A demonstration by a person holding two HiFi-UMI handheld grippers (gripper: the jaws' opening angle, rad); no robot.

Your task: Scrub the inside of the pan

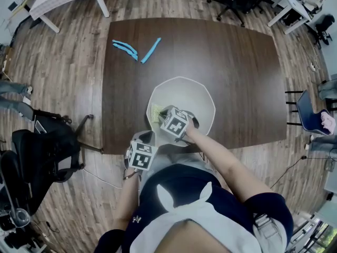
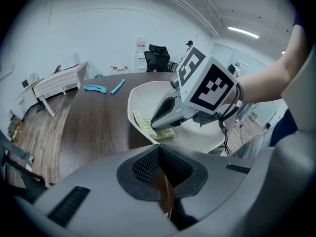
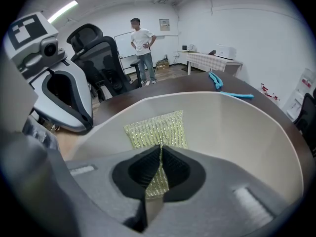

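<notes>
Office table (image 1: 237, 78) of dark wood carries a light, rigid white pan (image 1: 202, 101), inside which the right gripper (image 3: 159, 174) pinches 1 edge of a soft, floppy scouring cloth (image 3: 155, 130), while the left gripper (image 2: 160, 174) is clamped on what looks like the pan's brown handle (image 2: 165, 194), the sensible hold.

The head view looks steeply down from above, taking in the whole worktop (image 1: 231, 78) from well off. The left claw (image 1: 148, 137) view sits low at the worktop's near edge, facing across it; the right claw (image 1: 159, 113) view looks closely (almost filling its frame) into the pan (image 1: 184, 91), which all three views share.
</notes>
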